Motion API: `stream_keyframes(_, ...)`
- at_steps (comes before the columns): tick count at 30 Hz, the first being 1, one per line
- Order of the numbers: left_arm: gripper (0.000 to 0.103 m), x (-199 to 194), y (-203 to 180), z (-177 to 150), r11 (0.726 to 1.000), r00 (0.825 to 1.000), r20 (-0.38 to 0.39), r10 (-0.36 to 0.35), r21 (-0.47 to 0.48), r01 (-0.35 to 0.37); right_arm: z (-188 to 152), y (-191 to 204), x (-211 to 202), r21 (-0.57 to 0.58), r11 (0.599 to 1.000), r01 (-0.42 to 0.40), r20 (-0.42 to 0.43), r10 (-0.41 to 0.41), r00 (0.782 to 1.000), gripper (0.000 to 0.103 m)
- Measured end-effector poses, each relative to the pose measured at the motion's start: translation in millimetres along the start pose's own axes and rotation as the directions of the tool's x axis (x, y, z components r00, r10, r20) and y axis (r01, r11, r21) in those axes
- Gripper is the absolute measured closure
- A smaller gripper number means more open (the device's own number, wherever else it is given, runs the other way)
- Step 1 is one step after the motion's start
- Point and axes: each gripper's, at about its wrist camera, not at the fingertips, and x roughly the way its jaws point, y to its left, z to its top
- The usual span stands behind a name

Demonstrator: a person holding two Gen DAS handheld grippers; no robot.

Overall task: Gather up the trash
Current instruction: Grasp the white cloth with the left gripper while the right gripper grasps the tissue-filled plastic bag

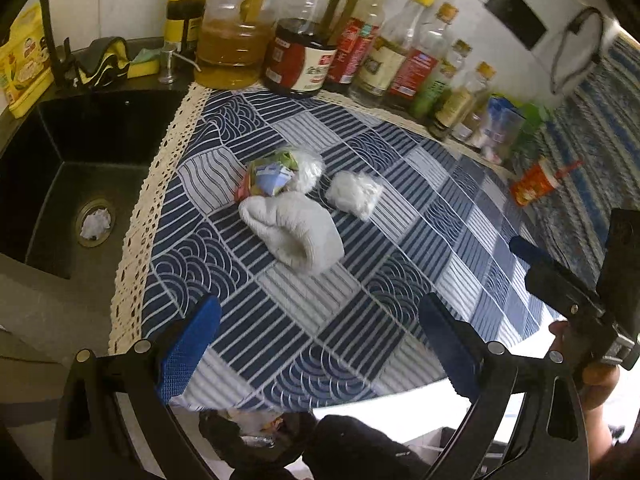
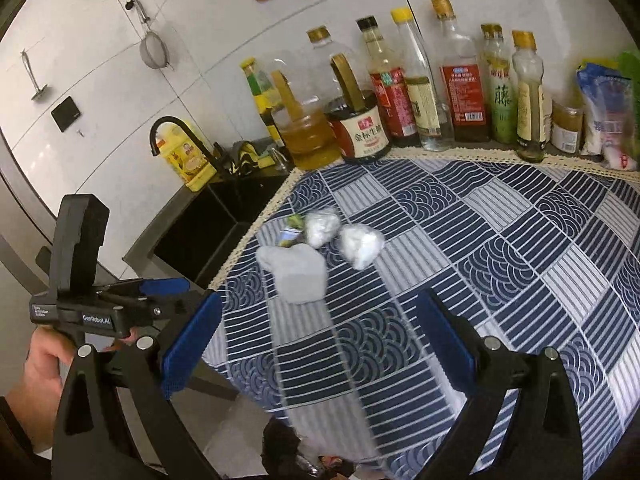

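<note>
Trash cluster sits on the blue patterned tablecloth [image 1: 360,320], toward its sink-side edge. Four pieces:
- crumpled grey-white wad [image 1: 294,234], largest, nearest the grippers;
- coloured wrapper [image 1: 268,178], touching the wad's far end;
- white crumpled ball [image 1: 310,168], just beside the wrapper;
- second white ball, possibly in clear film [image 1: 354,194], slightly apart to the right (material hard to tell from these views).

The wad's long axis runs diagonally, from far-left to near-right in the left wrist view.

Left gripper [image 1: 320,344]: jaws spread wide, nothing between the blue pads. The wad lies ahead and slightly left of its centreline, with bare cloth between.
Right gripper [image 2: 320,344]: also wide open, empty. From it the cluster lies ahead and to the left, wad [image 2: 296,276] first.

Judgement: the left gripper appears somewhat nearer and better lined up. The wad's axis lies oblique to its jaw line, so a little wrist roll would likely help close across the short side.

Surroundings: black sink [image 1: 60,184] left of the cloth, with something white in its drain [image 1: 95,222]; a row of condiment bottles [image 2: 420,92] along the wall. Below the counter edge, a dark bag-like opening [image 1: 256,436] with scraps inside, probably the bin; view poor.
</note>
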Motion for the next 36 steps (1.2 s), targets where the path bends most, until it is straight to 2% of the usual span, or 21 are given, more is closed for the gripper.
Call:
stream_keyframes(5, 0.008, 26, -1, 16, 0.997, 0.998, -0.019, 0.053, -0.062, -0.054, 16, -31, 28, -0.015, 0.998, -0.063, -0.040, 0.062, 0.997, 0.007)
stream_keyframes(10, 0.008, 56, 5, 28, 0.987, 0.993, -0.075, 0.088, -0.128, -0.097, 34, -53, 63, -0.025, 0.991, -0.128, -0.097, 0.125, 0.987, 0.007)
stream_keyframes(16, 0.008, 80, 9, 35, 0.974, 0.986, -0.103, 0.130, -0.171, -0.146, 51, -65, 111, -0.051, 0.983, -0.174, -0.188, 0.161, 0.969, 0.007)
stream_keyframes(23, 0.008, 97, 10, 49, 0.963, 0.979, -0.118, 0.169, -0.191, -0.189, 57, -70, 141, -0.066, 0.976, -0.206, -0.252, 0.183, 0.950, 0.013)
stream_keyframes(25, 0.018, 102, 11, 52, 0.960, 0.976, -0.123, 0.178, -0.194, -0.200, 58, -70, 147, -0.080, 0.975, -0.210, -0.270, 0.181, 0.946, 0.018)
stream_keyframes(27, 0.021, 104, 16, 54, 0.952, 0.974, -0.113, 0.194, -0.216, -0.215, 59, -69, 154, -0.088, 0.974, -0.209, -0.281, 0.177, 0.943, 0.024)
stream_keyframes(29, 0.028, 107, 20, 54, 0.949, 0.974, -0.113, 0.197, -0.229, -0.218, 61, -69, 161, -0.092, 0.976, -0.197, -0.294, 0.162, 0.942, 0.029)
stream_keyframes(32, 0.040, 112, 23, 53, 0.949, 0.976, -0.127, 0.178, -0.242, -0.204, 62, -71, 171, -0.085, 0.976, -0.201, -0.314, 0.165, 0.935, 0.033)
stream_keyframes(33, 0.049, 113, 22, 53, 0.952, 0.978, -0.129, 0.166, -0.238, -0.193, 62, -72, 175, -0.076, 0.976, -0.203, -0.325, 0.168, 0.931, 0.037)
stream_keyframes(36, 0.057, 112, 20, 54, 0.956, 0.980, -0.124, 0.155, -0.230, -0.181, 61, -73, 183, -0.067, 0.976, -0.208, -0.342, 0.173, 0.924, 0.042)
